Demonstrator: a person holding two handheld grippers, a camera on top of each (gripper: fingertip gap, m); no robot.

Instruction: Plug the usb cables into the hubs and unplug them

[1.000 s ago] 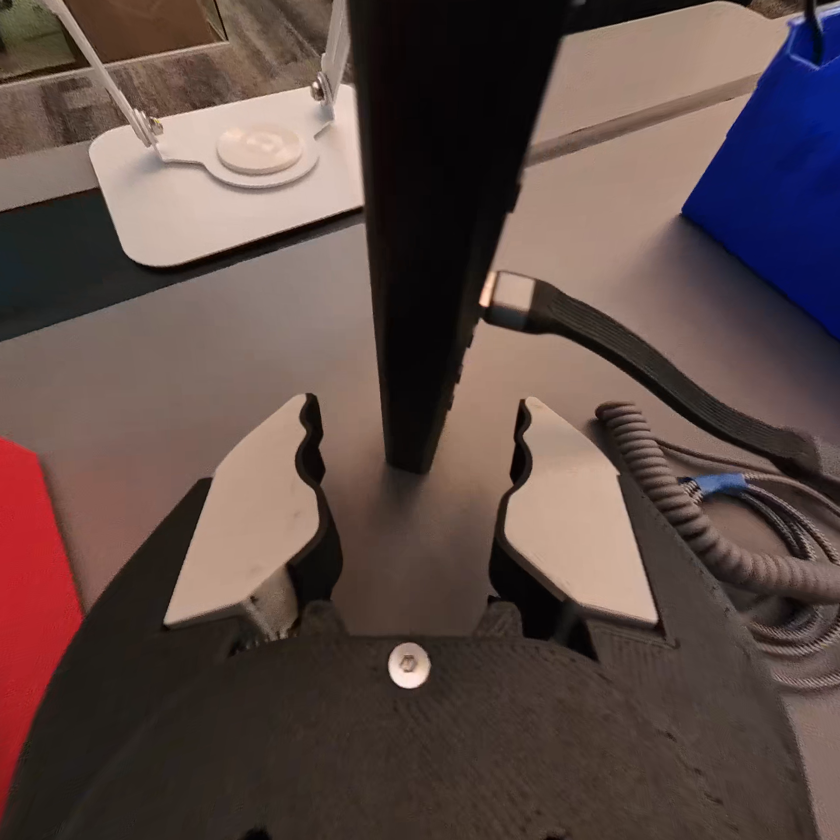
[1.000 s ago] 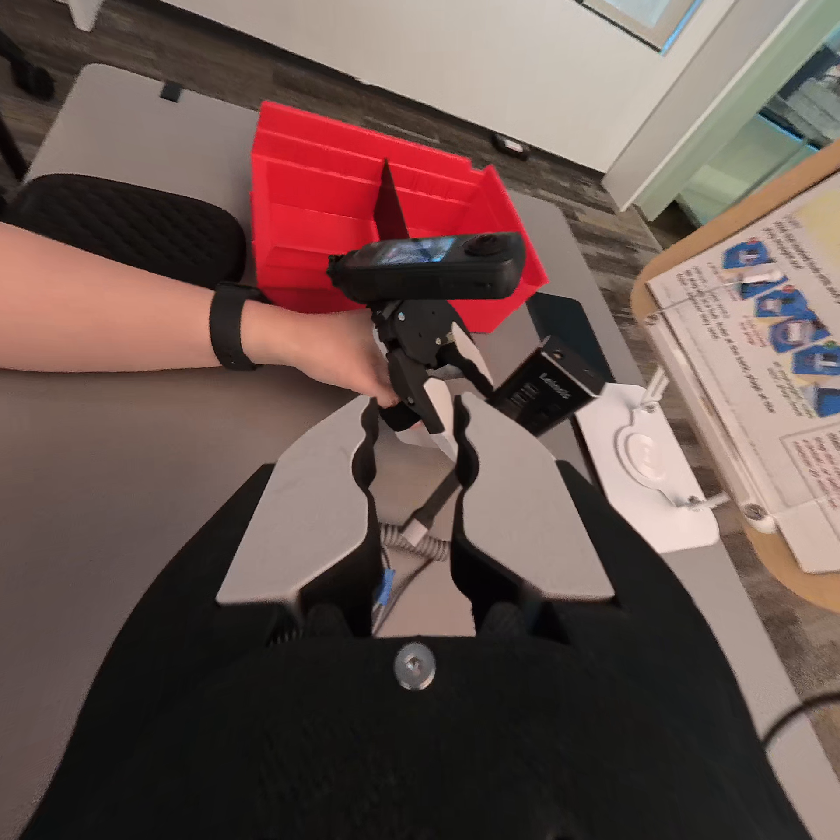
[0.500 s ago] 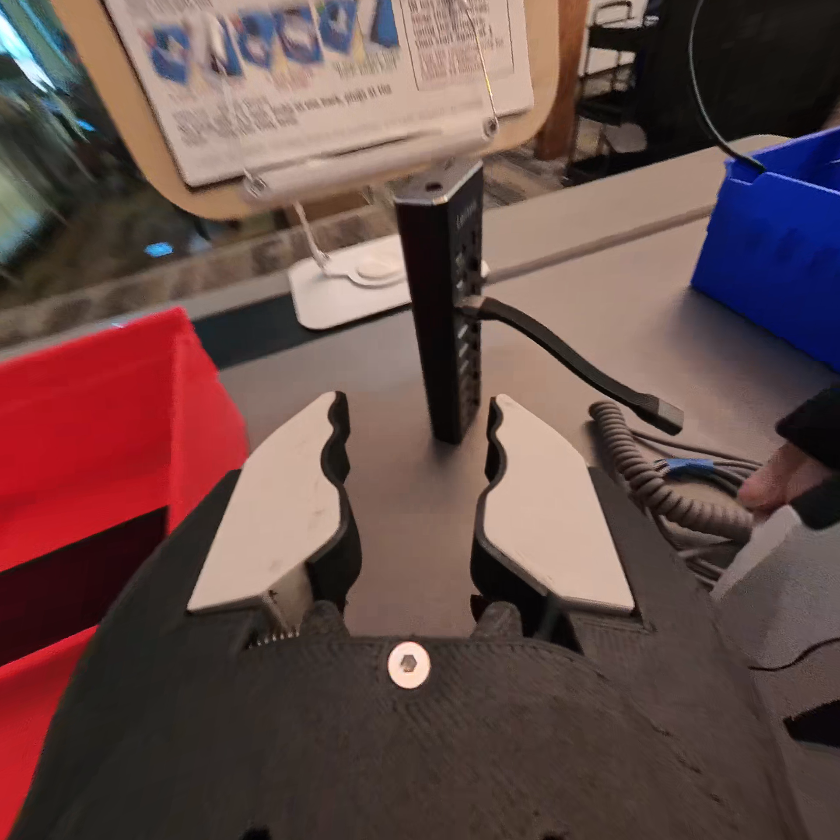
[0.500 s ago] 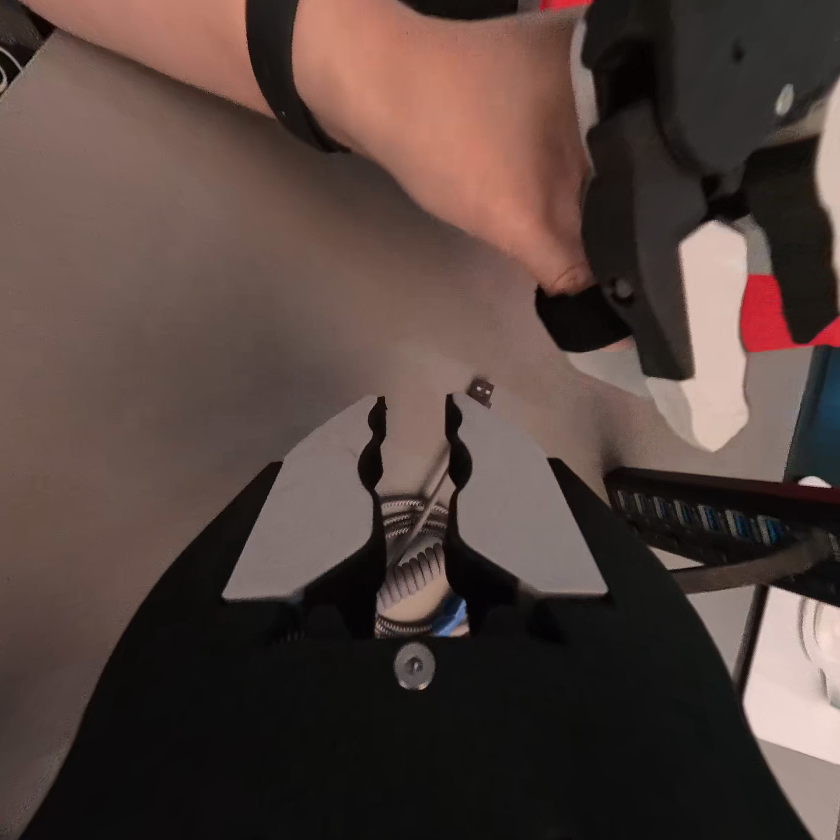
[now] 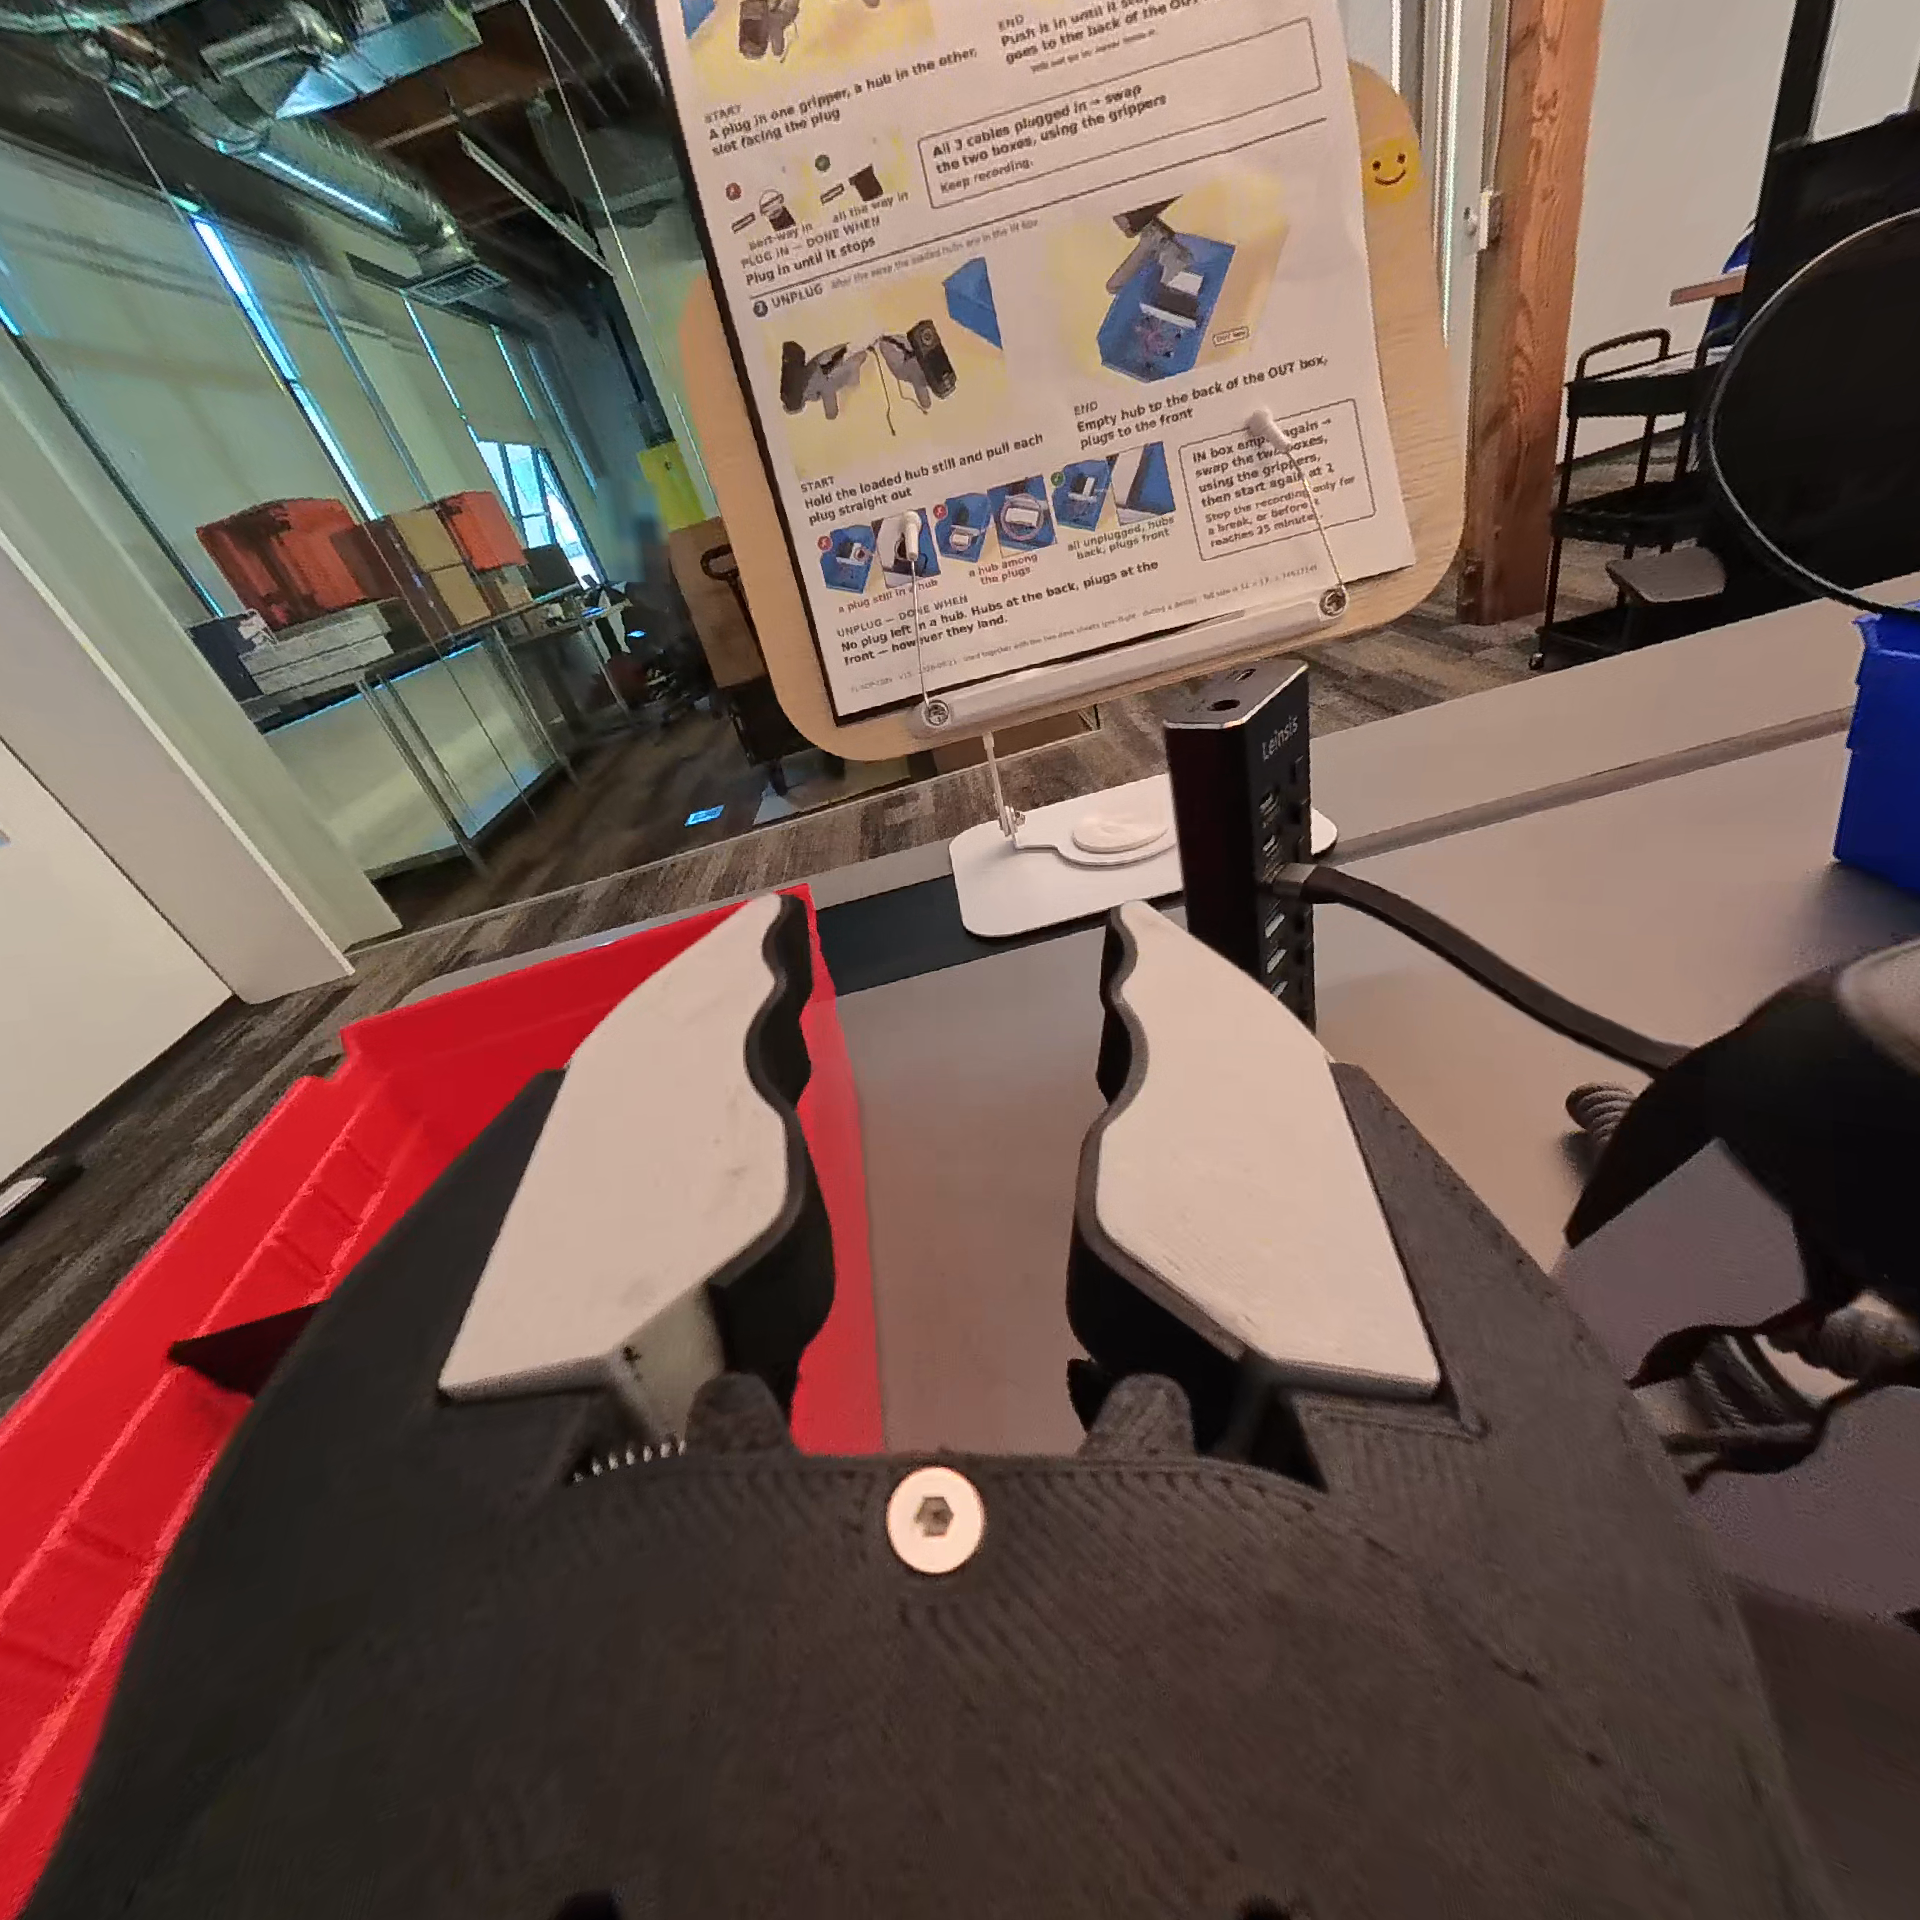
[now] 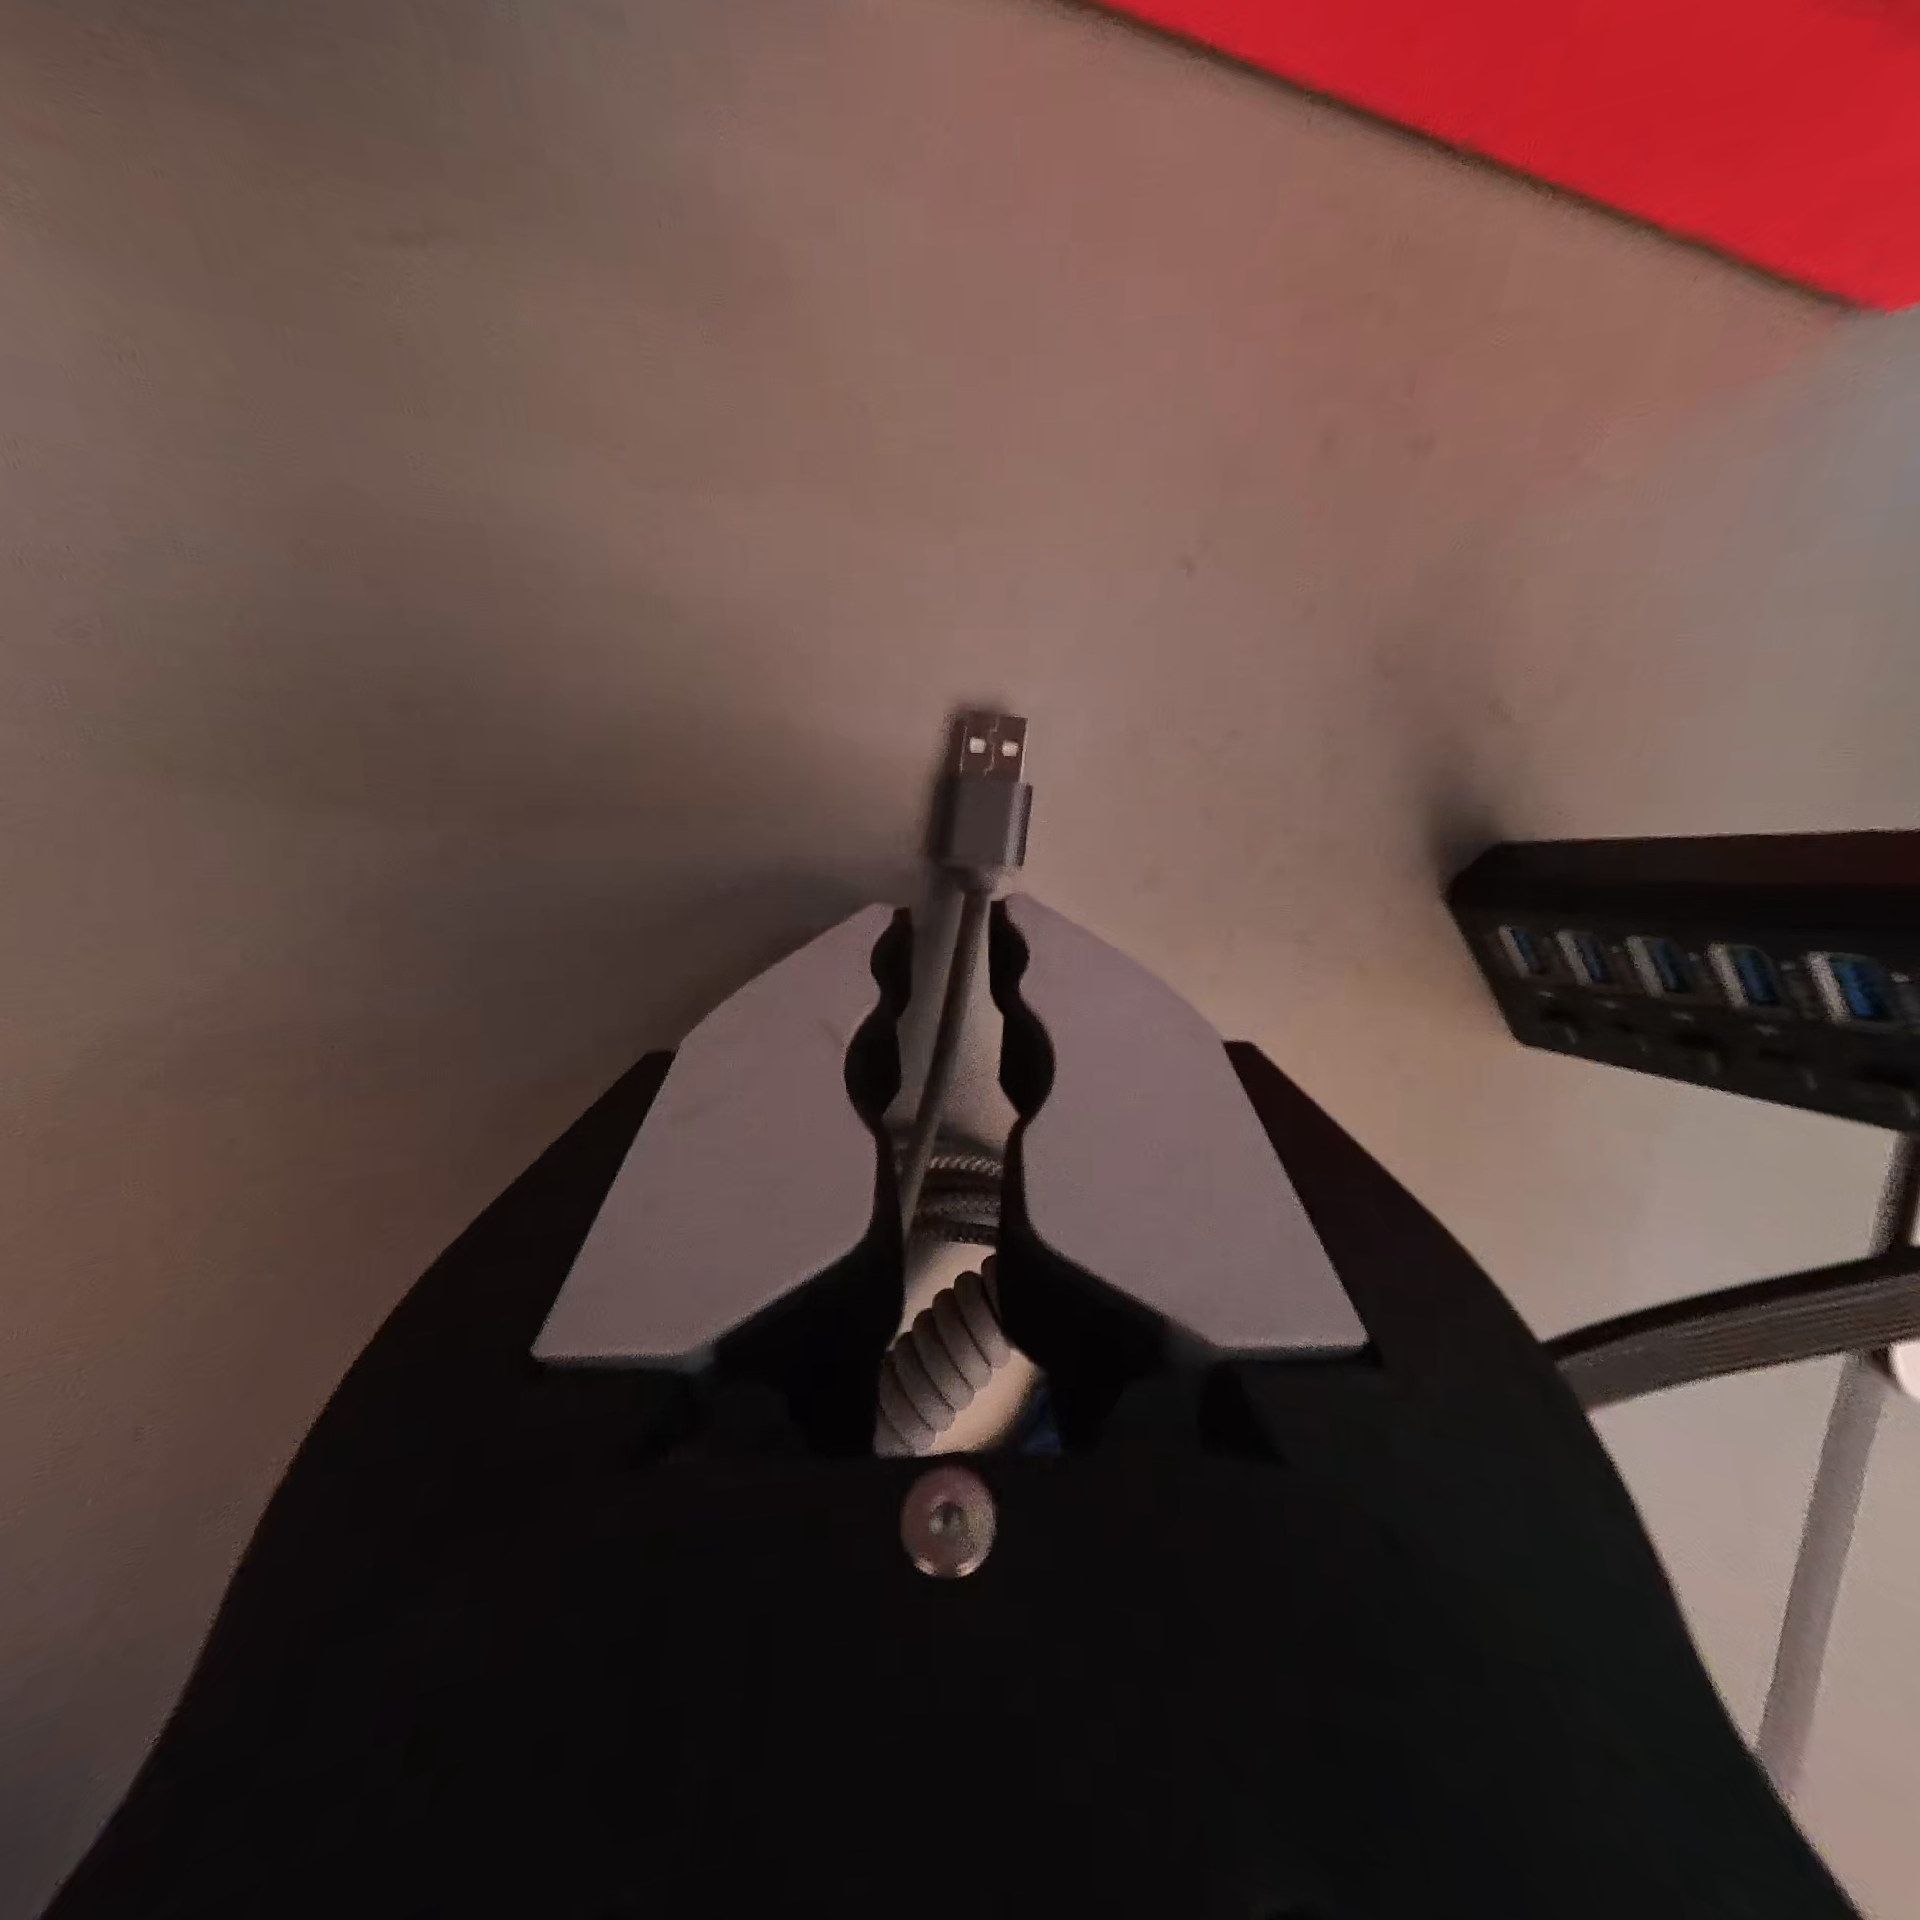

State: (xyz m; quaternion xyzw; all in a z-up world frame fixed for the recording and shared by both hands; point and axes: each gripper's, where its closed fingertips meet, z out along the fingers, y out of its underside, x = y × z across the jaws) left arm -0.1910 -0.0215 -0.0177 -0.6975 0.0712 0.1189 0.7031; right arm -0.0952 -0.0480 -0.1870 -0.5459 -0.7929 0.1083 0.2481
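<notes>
A black USB hub [image 5: 1242,831] stands upright on the grey table, with a flat black cable [image 5: 1455,956] plugged into its side. My left gripper [image 5: 954,914] is open and empty, a short way in front of the hub and left of it. In the right wrist view the hub [image 6: 1714,966] shows its row of blue ports at the right edge. My right gripper [image 6: 951,914] is shut on a grey USB cable [image 6: 940,1039], just behind its plug [image 6: 987,790], which sticks out past the fingertips. The cable's coiled part [image 6: 940,1361] runs back between the fingers.
A red bin [image 5: 312,1195] lies at my left and shows in the right wrist view [image 6: 1558,125] too. A blue bin [image 5: 1881,769] is at the far right. An instruction sheet on a stand [image 5: 1039,364] with a white base [image 5: 1060,862] stands behind the hub. The right gripper's body [image 5: 1818,1143] is close on the right. Left tips to right tips: about 20 cm. To the black USB hub [image 5: 1242,831]: left tips about 11 cm, right tips about 15 cm.
My left gripper has drawn back and risen away from the hub. My right gripper has come down over the grey cable and closed on it behind the plug.
</notes>
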